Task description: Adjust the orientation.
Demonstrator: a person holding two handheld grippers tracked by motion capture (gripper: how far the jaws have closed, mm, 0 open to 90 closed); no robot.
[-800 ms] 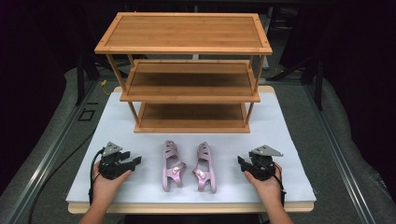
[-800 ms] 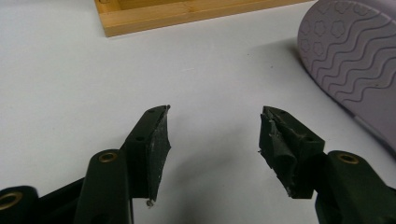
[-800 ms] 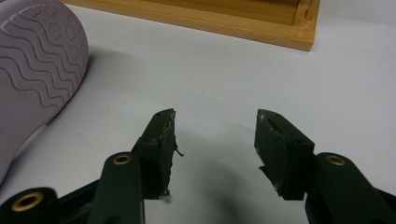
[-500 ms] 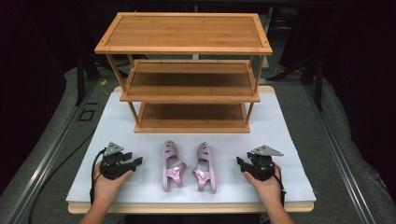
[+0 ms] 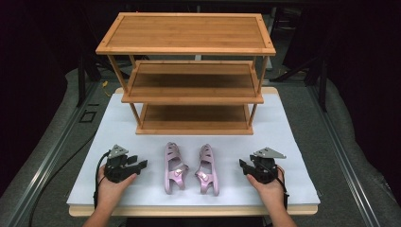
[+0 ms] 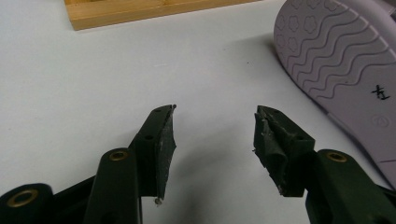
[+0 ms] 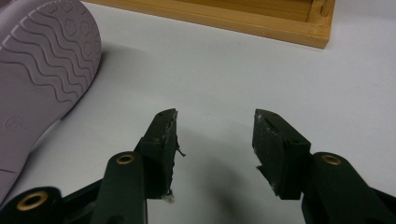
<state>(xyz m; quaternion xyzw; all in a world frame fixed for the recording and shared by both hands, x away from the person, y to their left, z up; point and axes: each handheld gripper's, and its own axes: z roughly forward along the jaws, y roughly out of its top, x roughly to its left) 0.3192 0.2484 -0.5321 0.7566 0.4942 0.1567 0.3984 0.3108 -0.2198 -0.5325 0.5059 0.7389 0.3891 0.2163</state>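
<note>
White sheet-covered table (image 5: 293, 142) in a dark room, with a three-tier bamboo shelf rack (image 5: 189, 71) standing at its far half. All tiers look bare.

Near edge, centre: a pair of pink strappy plastic sandals lying on their sides, soles facing outward. Left sandal (image 5: 174, 167) and right sandal (image 5: 208, 169) sit side by side, close together, long axes running near-to-far, toes toward the rack.

Left gripper (image 5: 137, 165) rests on the sheet in the person's left hand (image 5: 111, 187), just left of the left sandal, jaws pointing right toward it. In the left gripper view its jaws stand spread with nothing between them (image 6: 215, 130), and the wavy sole of that sandal (image 6: 345, 70) lies ahead to the right.

Right gripper (image 5: 243, 166) mirrors it in the right hand (image 5: 269, 184), just right of the right sandal, jaws pointing left. Its jaws are likewise released and empty (image 7: 215, 135), with the sandal sole (image 7: 42, 60) ahead-left.

Likely judgement: each gripper is nearer its own-side sandal, so each takes one, reaching inward across the sandal's long axis, sole side first.
</note>
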